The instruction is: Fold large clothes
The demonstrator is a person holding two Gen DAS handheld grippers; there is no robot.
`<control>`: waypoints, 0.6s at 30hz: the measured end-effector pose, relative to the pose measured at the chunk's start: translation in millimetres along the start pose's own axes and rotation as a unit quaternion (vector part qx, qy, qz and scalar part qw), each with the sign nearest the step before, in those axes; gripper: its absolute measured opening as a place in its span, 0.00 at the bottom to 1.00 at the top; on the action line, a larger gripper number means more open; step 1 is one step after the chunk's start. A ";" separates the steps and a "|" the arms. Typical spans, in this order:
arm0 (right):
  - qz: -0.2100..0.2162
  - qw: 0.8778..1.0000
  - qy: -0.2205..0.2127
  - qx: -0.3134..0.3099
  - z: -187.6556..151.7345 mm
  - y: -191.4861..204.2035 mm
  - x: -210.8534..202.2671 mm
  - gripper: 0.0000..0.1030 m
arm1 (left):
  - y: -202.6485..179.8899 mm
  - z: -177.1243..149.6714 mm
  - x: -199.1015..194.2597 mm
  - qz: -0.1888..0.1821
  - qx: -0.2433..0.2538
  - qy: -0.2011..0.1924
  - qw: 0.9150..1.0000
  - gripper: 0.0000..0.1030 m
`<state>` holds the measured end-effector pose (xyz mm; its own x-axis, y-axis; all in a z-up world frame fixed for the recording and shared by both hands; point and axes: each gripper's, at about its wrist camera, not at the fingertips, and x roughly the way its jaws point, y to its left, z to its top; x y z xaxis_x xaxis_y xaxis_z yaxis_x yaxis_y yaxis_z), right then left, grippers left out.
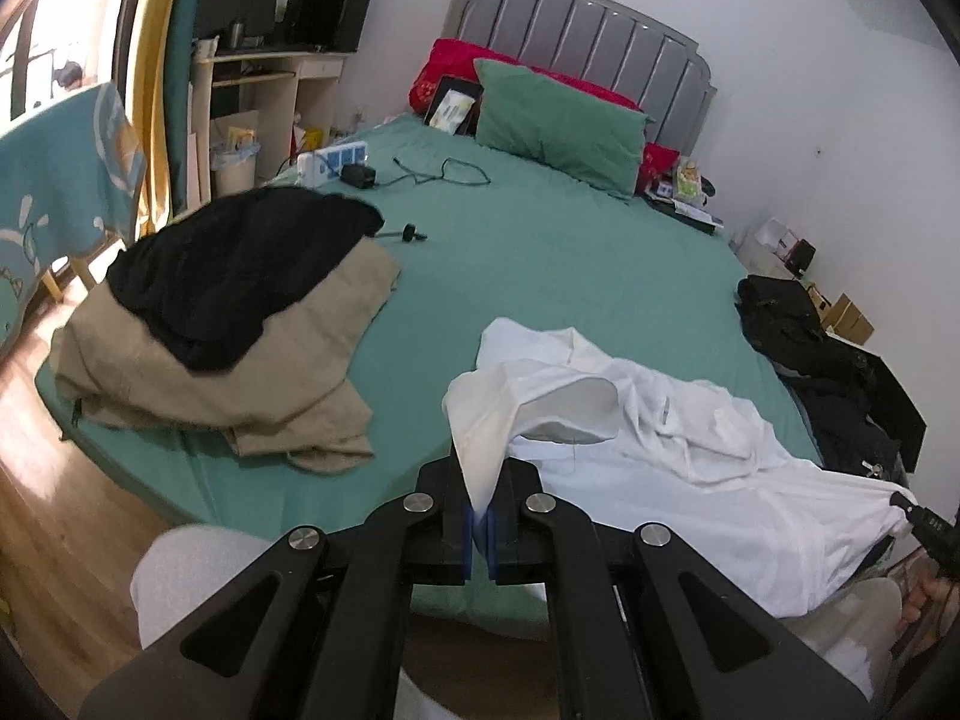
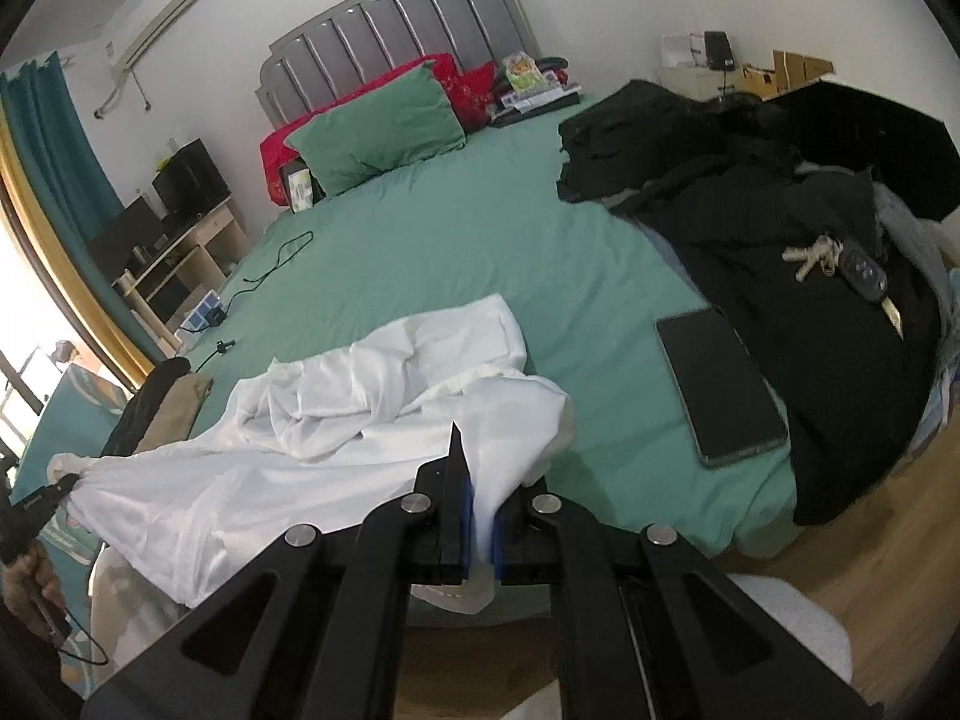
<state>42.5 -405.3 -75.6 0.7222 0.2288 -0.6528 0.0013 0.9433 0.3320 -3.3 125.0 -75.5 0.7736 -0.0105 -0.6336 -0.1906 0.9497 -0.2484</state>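
A large white garment (image 1: 672, 456) lies crumpled at the near edge of the green bed (image 1: 540, 252). My left gripper (image 1: 480, 504) is shut on one corner of it, and the cloth rises out of the jaws. My right gripper (image 2: 480, 510) is shut on another corner of the white garment (image 2: 336, 420). The cloth stretches taut between the two grippers along the bed's foot. The right gripper's tip shows at the far right of the left wrist view (image 1: 918, 516), and the left gripper's tip shows at the far left of the right wrist view (image 2: 54, 495).
A beige and black clothes pile (image 1: 228, 324) lies on the bed's left side. Black clothes (image 2: 780, 228) with keys (image 2: 840, 264) and a dark tablet (image 2: 717, 384) lie on the right. A green pillow (image 1: 558, 120), cables and a power strip (image 1: 336, 159) lie further back. There is wooden floor below.
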 end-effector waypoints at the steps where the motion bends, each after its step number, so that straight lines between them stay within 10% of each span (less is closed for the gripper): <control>1: -0.002 1.000 -0.006 -0.005 5.2 2.6 1.9 0.05 | -1.3 2.0 0.0 0.000 0.001 -0.004 1.000 0.03; 18: -0.023 0.998 -0.025 -0.061 80.2 1.0 84.5 0.05 | -20.3 73.1 93.8 -0.012 0.002 -0.026 1.000 0.03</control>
<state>159.0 -404.4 -75.8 0.7573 0.1745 -0.6294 -0.0462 0.9756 0.2148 117.3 127.6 -76.4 0.8078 -0.0177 -0.5892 -0.1687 0.9508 -0.2598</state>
